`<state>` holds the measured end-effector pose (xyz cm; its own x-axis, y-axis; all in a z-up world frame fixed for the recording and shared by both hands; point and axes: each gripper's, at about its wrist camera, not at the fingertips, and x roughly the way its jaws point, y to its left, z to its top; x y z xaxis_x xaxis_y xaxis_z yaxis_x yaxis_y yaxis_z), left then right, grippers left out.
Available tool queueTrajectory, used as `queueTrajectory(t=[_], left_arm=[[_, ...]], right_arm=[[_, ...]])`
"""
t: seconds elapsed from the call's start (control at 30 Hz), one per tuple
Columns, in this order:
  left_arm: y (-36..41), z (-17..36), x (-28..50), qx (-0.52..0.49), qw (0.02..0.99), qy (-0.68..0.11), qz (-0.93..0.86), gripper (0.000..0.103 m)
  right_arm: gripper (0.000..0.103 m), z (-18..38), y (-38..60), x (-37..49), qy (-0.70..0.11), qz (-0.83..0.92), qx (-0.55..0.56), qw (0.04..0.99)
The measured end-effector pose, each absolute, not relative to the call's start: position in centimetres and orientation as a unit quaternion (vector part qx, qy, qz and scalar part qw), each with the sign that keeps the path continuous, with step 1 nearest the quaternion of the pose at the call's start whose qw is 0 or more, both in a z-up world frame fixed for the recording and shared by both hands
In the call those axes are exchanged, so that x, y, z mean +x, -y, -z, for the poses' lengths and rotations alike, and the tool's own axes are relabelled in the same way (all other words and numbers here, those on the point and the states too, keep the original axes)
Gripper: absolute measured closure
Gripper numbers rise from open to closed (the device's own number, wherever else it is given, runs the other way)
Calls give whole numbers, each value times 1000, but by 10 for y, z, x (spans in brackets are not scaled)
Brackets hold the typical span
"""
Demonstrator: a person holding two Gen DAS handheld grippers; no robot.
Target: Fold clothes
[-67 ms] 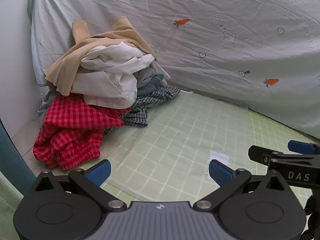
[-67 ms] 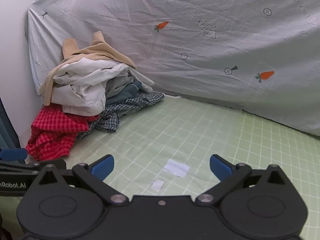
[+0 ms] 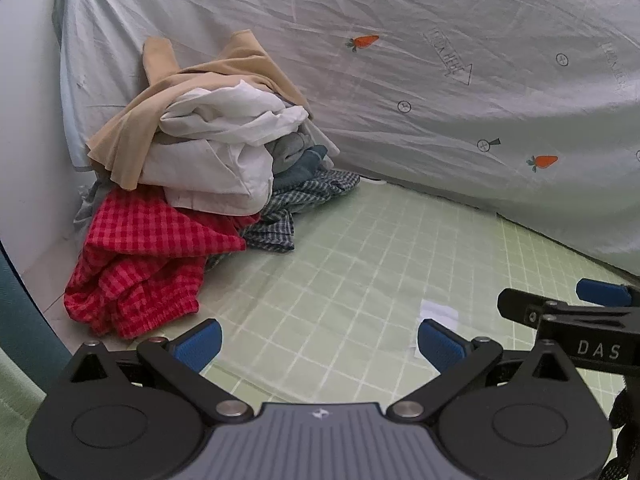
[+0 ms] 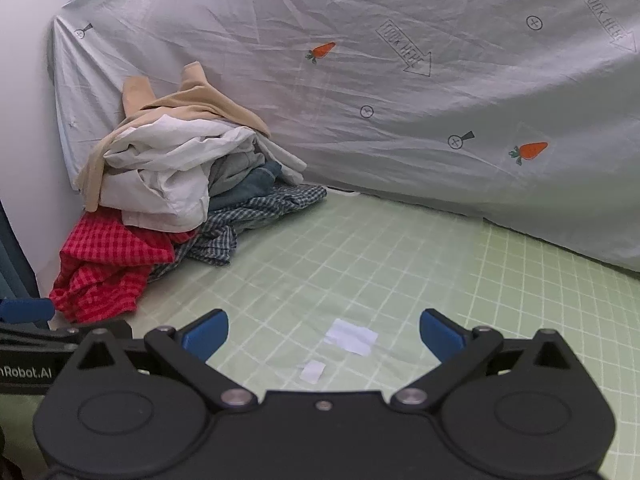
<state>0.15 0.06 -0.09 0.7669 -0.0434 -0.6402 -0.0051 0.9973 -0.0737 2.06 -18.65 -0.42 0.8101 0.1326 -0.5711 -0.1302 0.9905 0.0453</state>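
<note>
Both sets of fingers spread wide, holding nothing. Clothes pile point(image 3: 188, 200) sits in the far-left corner against the sheet backdrop point(image 3: 440, 100), up-left of both grippers. My left gripper point(image 3: 318, 342) is nearer; right gripper point(image 4: 324, 332) needs the longer reach. Red checked garment point(image 3: 140, 264) is the closest edge.

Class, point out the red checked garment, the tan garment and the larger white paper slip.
red checked garment point(image 3: 152, 256), left wrist view, on its flat upper fold.
tan garment point(image 4: 192, 110), right wrist view, on its top drape.
white paper slip point(image 4: 352, 336), right wrist view, on its middle.
</note>
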Motion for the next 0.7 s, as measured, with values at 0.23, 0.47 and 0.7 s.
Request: queueTrajectory(t=[0.23,0.47,0.7], left_arm=[[-2,4,6,-36,938,-345,11,0],[-4,7,11,-36,936,-349,12,0],[-2,6,12,-37,936,-349,9,0]], right_arm=[[0,6,180,22,-302,-75,0,950],[0,10,184,26,-303,-77,-4,950],[0,11,183,27,-304,-81,-9,949]])
